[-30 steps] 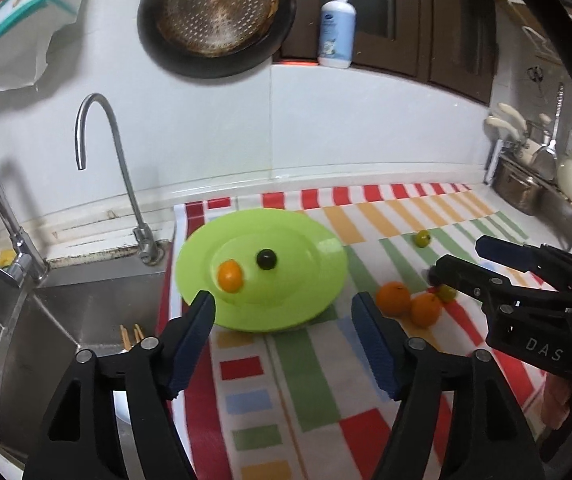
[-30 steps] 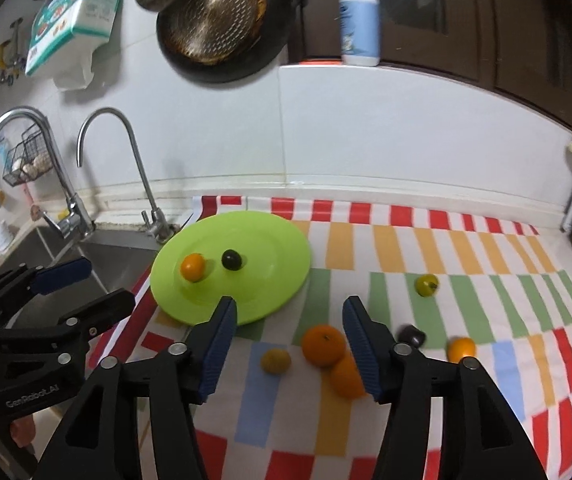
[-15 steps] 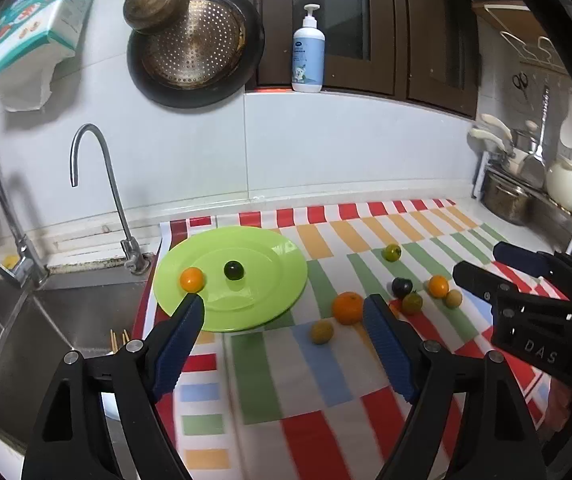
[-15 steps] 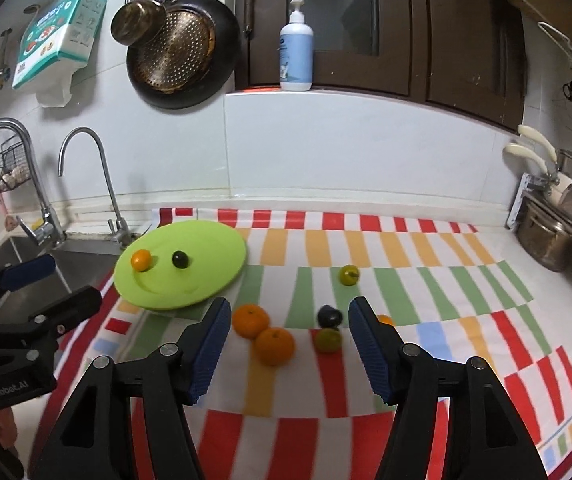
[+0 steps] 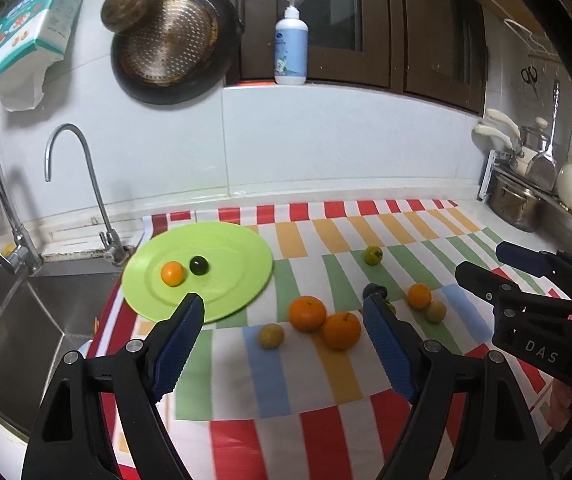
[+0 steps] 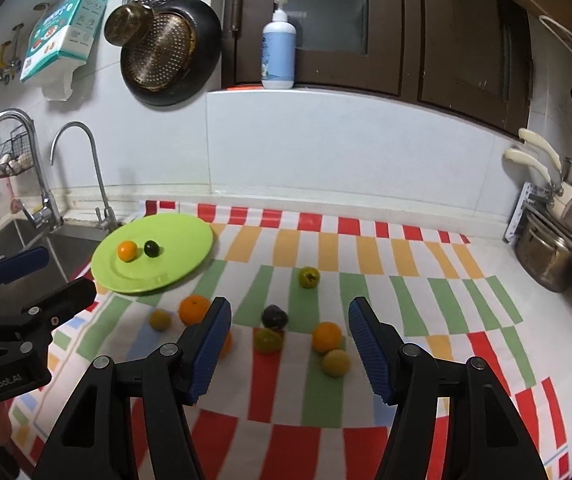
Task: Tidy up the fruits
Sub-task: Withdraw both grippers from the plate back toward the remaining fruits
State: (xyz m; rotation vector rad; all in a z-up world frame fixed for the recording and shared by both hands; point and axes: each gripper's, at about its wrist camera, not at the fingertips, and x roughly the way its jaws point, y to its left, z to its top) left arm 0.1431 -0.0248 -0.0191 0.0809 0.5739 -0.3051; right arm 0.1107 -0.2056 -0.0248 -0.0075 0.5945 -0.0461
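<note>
Left gripper (image 5: 284,308): jaws spread wide, nothing between the pads, hovering over the striped cloth (image 5: 270,380) and gripping nothing at all.
Right gripper (image 6: 290,314): jaws parted too, empty, hanging above the cluster of loose fruit.
Green plate (image 5: 242,264): ahead and to the left of the left gripper, its near rim just past the left finger's tip.
On the plate: a small orange fruit (image 5: 172,273) and a dark round fruit (image 5: 198,265) side by side, close together.
Between the left gripper's fingers: two big oranges (image 5: 307,313) touching each other, with a small yellowish fruit (image 5: 271,336) just to their left.
Ahead of the right gripper: a dark plum (image 6: 274,317) with a greenish fruit (image 6: 268,340) just in front of it, both sitting between the fingers.
Nearer the right finger: an orange (image 6: 326,336) and a pale yellow fruit (image 6: 336,363) beside it.
Further out: a lone yellow-green fruit (image 6: 309,277), well beyond the fingertips.
Off to the left: the sink (image 5: 14,320) and a curved tap (image 5: 86,184).
</note>
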